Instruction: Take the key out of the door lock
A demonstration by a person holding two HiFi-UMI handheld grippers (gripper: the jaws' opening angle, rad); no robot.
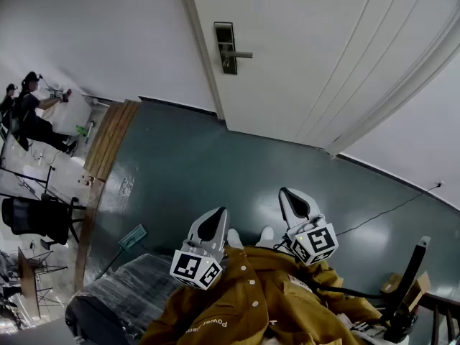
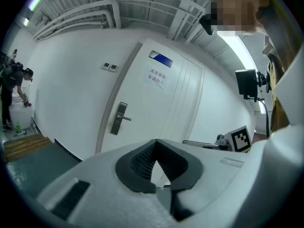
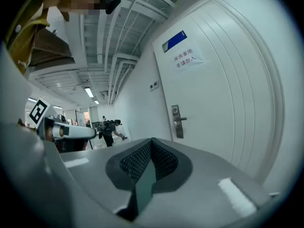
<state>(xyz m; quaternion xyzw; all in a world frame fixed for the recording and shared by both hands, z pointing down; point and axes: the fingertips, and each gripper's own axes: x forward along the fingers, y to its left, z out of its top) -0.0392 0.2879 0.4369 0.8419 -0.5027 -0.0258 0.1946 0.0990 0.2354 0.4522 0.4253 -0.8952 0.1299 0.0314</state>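
The white door (image 1: 309,56) stands shut ahead, with a dark lock plate and lever handle (image 1: 227,47) near its left edge. The same lock plate shows in the left gripper view (image 2: 118,118) and in the right gripper view (image 3: 176,121). A key is too small to make out on it in any view. My left gripper (image 1: 215,220) and right gripper (image 1: 290,198) are held side by side close to my body, well short of the door. Both point toward the door. Their jaws are shut with nothing between them (image 2: 154,164) (image 3: 150,165).
Dark green floor (image 1: 208,171) stretches between me and the door. A wooden ramp (image 1: 108,139) lies at the left, a black chair (image 1: 36,218) and a crouching person (image 1: 32,113) beyond it. A cable (image 1: 381,210) trails at the right. A wrapped black object (image 1: 118,300) sits at my lower left.
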